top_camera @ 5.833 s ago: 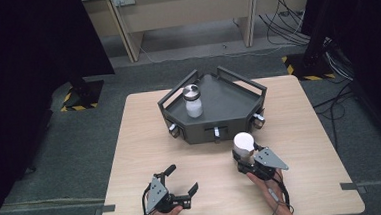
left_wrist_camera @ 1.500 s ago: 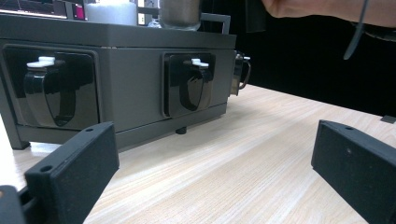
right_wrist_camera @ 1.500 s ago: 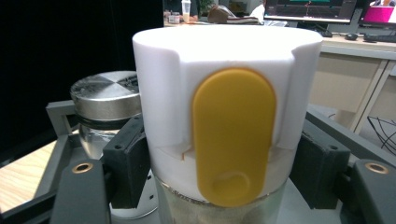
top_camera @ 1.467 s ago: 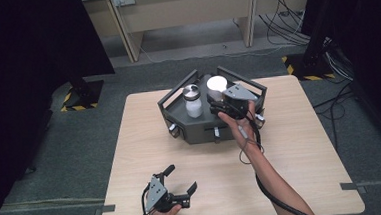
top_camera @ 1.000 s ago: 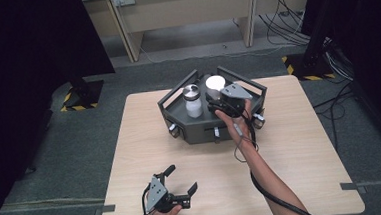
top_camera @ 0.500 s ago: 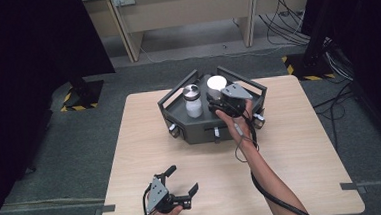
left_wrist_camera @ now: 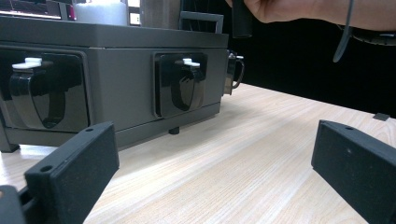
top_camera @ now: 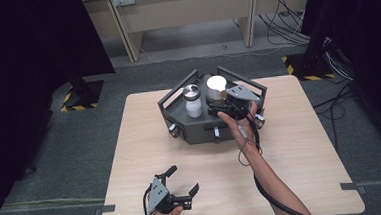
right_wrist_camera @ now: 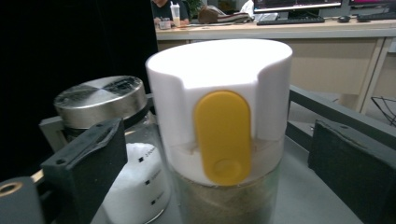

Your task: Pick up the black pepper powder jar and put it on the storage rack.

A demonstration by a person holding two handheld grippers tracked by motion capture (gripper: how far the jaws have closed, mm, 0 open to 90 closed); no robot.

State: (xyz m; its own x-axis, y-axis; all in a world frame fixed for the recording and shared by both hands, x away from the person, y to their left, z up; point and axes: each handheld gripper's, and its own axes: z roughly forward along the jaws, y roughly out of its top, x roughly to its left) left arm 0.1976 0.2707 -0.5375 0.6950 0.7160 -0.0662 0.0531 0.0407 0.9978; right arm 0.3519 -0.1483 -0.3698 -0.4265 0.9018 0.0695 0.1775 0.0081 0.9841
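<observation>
White-capped jar (right_wrist_camera: 219,130) stands in grey tray (top_camera: 240,129), between spread right tongs (top_camera: 217,102); left tongs (top_camera: 182,180) released above bare table (top_camera: 301,151) near front edge.

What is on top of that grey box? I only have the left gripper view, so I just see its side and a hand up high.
Observer: Two jars stand in the grey rack: a metal-lidded jar with white powder, and a white-capped jar.
Operator: What is that hand doing?
Observer: It holds the right hand-held gripper at the white-capped jar, with one open jaw on each side and neither touching it.
Operator: Is the cap all white?
Observer: No, the right gripper view shows a yellow tab on its front.
</observation>
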